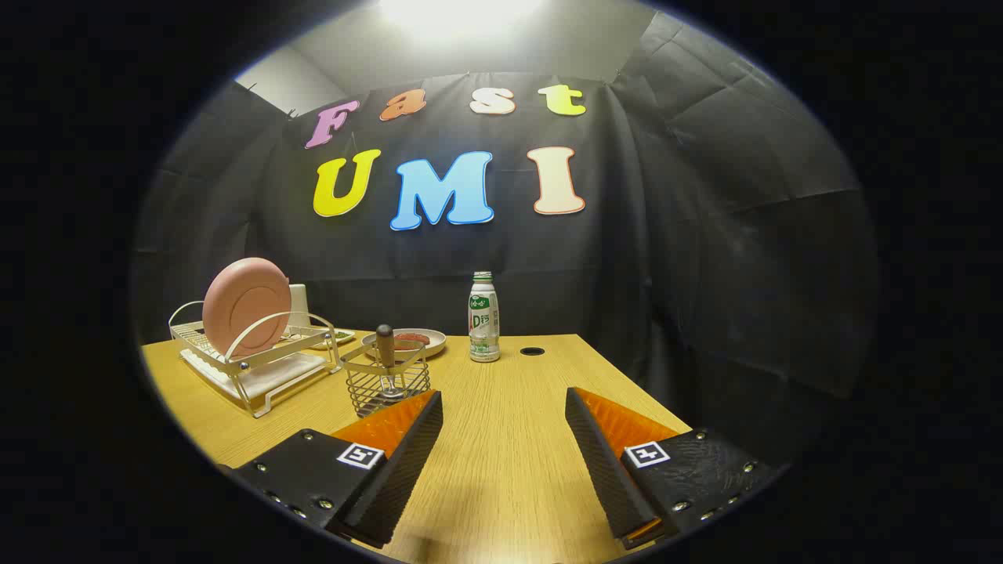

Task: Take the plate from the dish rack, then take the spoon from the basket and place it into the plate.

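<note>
Plate (pixel 246 306) stands on edge in the dish rack (pixel 258 368) on the table (pixel 501 439), spoon (pixel 385 356) upright in the wire basket (pixel 388 388) beside it, both easy to grab, hand-held gripper (pixel 504 427) wide open, empty, well short of both.

Two plates (pixel 246 306) (pixel 407 341), one rack (pixel 258 368), basket (pixel 388 381), spoon (pixel 385 348), bottle (pixel 483 317).

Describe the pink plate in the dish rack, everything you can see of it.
The pink plate is round, matte and plastic-looking, with a raised ring on the face that shows. It stands on edge, leaning slightly, in the white wire dish rack on the wooden table, held by the rack's wires. It sits well beyond the open claw and off to one side; nothing grips it.
</note>
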{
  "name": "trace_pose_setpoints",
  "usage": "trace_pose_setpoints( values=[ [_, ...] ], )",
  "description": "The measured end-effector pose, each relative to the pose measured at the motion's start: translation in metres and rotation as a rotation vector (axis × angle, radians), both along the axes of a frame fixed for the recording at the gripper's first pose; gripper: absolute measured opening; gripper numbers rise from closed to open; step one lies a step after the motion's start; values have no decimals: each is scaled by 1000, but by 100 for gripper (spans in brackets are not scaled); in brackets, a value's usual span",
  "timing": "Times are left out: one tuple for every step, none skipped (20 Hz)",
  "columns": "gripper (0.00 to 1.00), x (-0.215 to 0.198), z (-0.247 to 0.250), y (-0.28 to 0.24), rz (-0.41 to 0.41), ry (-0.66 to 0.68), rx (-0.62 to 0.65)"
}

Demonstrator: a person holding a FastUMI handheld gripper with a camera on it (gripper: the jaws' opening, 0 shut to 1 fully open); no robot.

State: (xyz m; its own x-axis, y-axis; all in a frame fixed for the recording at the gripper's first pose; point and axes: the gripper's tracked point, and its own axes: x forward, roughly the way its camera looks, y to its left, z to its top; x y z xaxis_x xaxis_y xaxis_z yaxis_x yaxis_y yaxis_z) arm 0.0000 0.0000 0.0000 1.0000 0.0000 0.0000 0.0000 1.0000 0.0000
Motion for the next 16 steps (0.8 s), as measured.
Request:
trace_pose_setpoints(
  values=[
    [96,1,2,0,-1,-7,-2],
    [96,4,0,-1,-3,-1,1],
    [96,8,0,-1,-5,-4,0],
    [96,17,0,-1,-4,5,-1],
    [96,28,-2,0,-1,16,-1],
    [96,37,-3,0,-1,24,1],
    [96,50,-4,-2,-5,22,4],
    [96,54,1,-4,-12,10,9],
    [96,63,7,-8,-24,-8,19],
    [96,71,11,-13,-43,-20,27],
    [96,79,17,-20,-60,-28,33],
    [96,86,22,-27,-83,-39,35],
    [96,90,31,-35,-106,-54,34],
    [96,91,40,-43,-128,-69,33],
    [96,88,49,-51,-149,-85,28],
    [96,85,56,-57,-165,-93,18]
  ],
)
